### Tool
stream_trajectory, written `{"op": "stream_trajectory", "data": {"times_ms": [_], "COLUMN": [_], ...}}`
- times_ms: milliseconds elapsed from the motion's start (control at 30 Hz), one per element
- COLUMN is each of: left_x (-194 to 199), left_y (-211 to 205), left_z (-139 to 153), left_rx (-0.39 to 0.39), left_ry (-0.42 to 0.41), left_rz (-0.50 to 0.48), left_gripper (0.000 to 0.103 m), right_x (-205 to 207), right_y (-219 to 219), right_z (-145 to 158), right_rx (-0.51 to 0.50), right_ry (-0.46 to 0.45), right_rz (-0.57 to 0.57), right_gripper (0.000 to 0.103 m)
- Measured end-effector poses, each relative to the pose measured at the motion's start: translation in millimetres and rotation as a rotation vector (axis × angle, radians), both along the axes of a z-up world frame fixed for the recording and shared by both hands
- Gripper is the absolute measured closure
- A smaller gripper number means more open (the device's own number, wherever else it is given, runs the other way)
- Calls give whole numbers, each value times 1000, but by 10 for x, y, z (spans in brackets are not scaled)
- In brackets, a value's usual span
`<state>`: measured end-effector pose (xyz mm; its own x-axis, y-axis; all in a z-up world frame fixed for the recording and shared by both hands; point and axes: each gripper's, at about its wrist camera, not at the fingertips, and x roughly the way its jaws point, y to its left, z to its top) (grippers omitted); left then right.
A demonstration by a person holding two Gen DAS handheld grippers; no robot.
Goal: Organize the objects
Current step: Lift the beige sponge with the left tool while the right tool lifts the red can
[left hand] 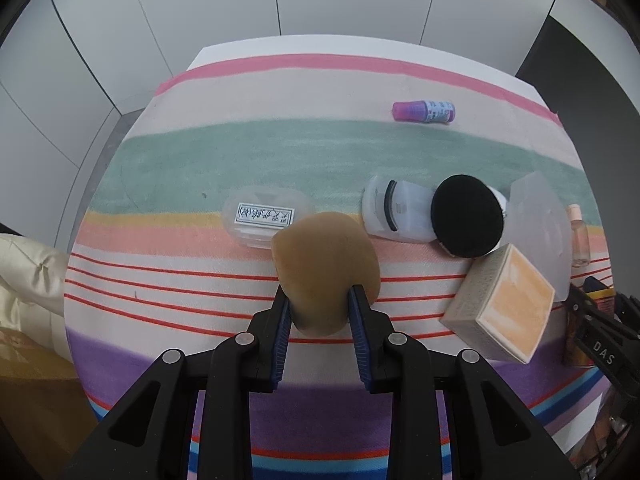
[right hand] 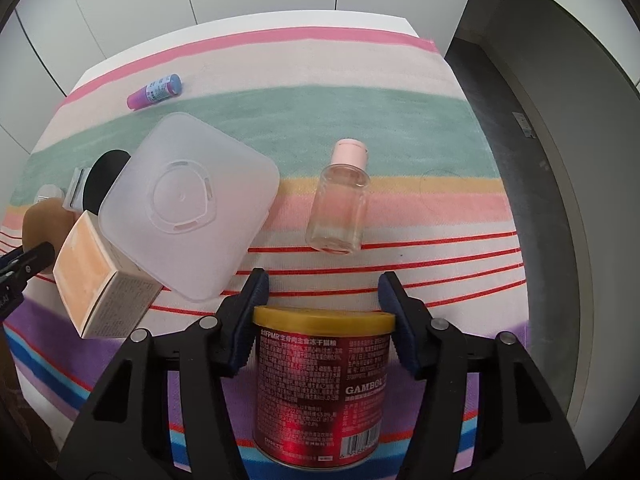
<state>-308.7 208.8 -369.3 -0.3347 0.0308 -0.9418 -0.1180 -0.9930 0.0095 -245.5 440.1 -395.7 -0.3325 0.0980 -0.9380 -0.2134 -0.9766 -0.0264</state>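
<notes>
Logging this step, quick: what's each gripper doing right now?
Left gripper: shut on the tan sponge.
Right gripper: shut on the red can, near its yellow lid.

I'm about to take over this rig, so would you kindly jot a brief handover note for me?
Left gripper: shut on the tan sponge, held above the striped cloth.
Right gripper: jaws around the red can just under its yellow lid; pads look to be touching.
On the cloth: purple bottle lying at the far side, clear bottle lying flat, frosted lid leaning on the orange box, black puff, small labelled case.
Done: nothing visibly sorted.
Left: place both held items, then the rest.
</notes>
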Motion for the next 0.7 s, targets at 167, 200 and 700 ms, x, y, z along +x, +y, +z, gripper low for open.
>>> {"op": "stream_trajectory", "data": {"times_ms": [167,200,700], "left_x": [-17,-17,25], "left_y": [-35,-32,-15], "left_z": [-3,-5,194], "left_rx": [28,27,35], "left_ry": [-10,-11,35], "left_rz": [16,17,12], "left_gripper": [73,73,87], "right_x": [8,7,70], "right_y": [-19,-24,-23], "right_z": [-10,-14,146], "right_rx": [14,27,0], "right_ry": [-14,-19,-3], "right_rz": [8,8,-1], "right_gripper": [36,28,44]}}
